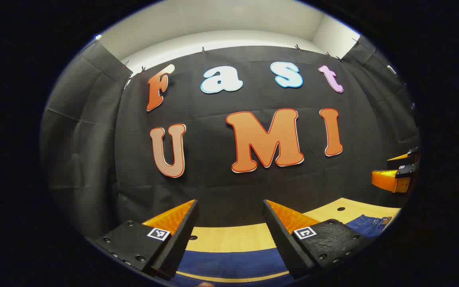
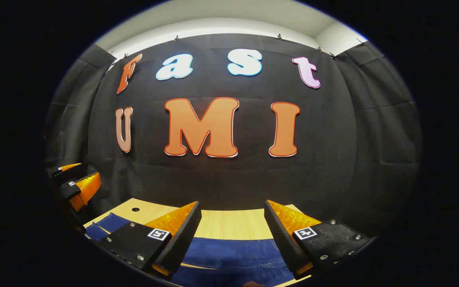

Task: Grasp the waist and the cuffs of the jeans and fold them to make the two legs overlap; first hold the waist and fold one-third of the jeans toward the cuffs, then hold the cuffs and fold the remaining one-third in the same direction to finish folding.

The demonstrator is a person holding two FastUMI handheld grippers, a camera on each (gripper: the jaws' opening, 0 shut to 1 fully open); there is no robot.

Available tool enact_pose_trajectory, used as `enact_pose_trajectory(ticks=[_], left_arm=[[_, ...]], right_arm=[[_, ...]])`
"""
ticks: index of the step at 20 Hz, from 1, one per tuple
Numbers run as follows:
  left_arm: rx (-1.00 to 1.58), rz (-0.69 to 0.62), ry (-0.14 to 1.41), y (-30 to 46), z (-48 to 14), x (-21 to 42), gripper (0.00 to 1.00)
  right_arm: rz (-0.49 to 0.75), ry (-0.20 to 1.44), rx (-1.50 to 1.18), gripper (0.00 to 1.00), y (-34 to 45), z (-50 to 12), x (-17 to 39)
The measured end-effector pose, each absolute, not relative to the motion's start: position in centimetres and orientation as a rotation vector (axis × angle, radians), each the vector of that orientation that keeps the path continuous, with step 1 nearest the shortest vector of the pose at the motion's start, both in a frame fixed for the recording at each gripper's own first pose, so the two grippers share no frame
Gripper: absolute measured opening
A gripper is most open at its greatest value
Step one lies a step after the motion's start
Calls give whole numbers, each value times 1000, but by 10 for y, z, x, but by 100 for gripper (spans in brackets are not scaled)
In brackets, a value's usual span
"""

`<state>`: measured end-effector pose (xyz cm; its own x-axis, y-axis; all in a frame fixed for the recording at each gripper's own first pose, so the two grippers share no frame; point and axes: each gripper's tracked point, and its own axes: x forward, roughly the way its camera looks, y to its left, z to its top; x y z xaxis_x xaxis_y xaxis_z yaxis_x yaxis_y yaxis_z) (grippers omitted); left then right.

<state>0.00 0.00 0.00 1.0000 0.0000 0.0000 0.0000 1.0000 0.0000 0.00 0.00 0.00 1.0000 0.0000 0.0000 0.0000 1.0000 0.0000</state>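
Observation:
Blue jeans (image 1: 233,265) lie flat on the wooden table (image 1: 229,239), just under my left gripper (image 1: 229,202), which is open and holds nothing. A stitched part of the jeans (image 1: 367,225) shows at the lower right. In the right gripper view the jeans (image 2: 229,255) spread below my right gripper (image 2: 232,203), also open with nothing between its fingers. Both grippers hover above the cloth near the table's front edge. The right gripper (image 1: 381,168) appears far right in the left gripper view; the left gripper (image 2: 90,171) appears far left in the right gripper view.
The table (image 2: 233,225) runs back to the black cloth wall (image 2: 229,179). A small round hole (image 2: 135,209) sits in the tabletop near the back, seen as a hole (image 1: 341,208) in the left gripper view too. Black curtains close both sides.

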Motion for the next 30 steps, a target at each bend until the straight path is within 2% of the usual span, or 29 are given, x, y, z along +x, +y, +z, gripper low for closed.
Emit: enact_pose_trajectory(ticks=[2,3,4,7,8,9,18,21,22,23,24,26,29,30], left_arm=[[13,20,16,7,-7,3,96],[10,22,15,8,-6,4,100],[10,28,14,12,-5,4,97],[18,35,6,21,-2,9,97],[24,42,6,24,-2,10,100],[22,42,4,27,-1,11,97],[24,58,-34,36,9,12,96],[51,96,7,48,-1,13,96],[61,111,20,51,-8,15,100],[61,116,35,53,-12,15,97],[59,120,52,55,-16,13,100],[54,129,84,61,-27,13,97],[11,139,150,71,-50,12,100],[-11,149,171,77,-59,12,98]], right_arm=[[6,-5,-8,98,4,2,1],[6,-14,-19,98,6,5,3],[8,-20,-34,98,7,6,5],[18,-32,-48,98,15,9,11],[24,-36,-47,98,19,11,13],[26,-37,-46,98,20,11,15],[38,-63,-73,98,31,17,22],[26,-36,-70,98,26,6,23],[24,-31,-73,98,24,4,23],[17,-23,-74,98,22,2,24],[12,-19,-73,98,19,1,24],[-2,-6,-73,98,12,-4,24],[-18,43,-66,98,-1,-19,24],[-22,64,-57,98,-5,-26,25]])
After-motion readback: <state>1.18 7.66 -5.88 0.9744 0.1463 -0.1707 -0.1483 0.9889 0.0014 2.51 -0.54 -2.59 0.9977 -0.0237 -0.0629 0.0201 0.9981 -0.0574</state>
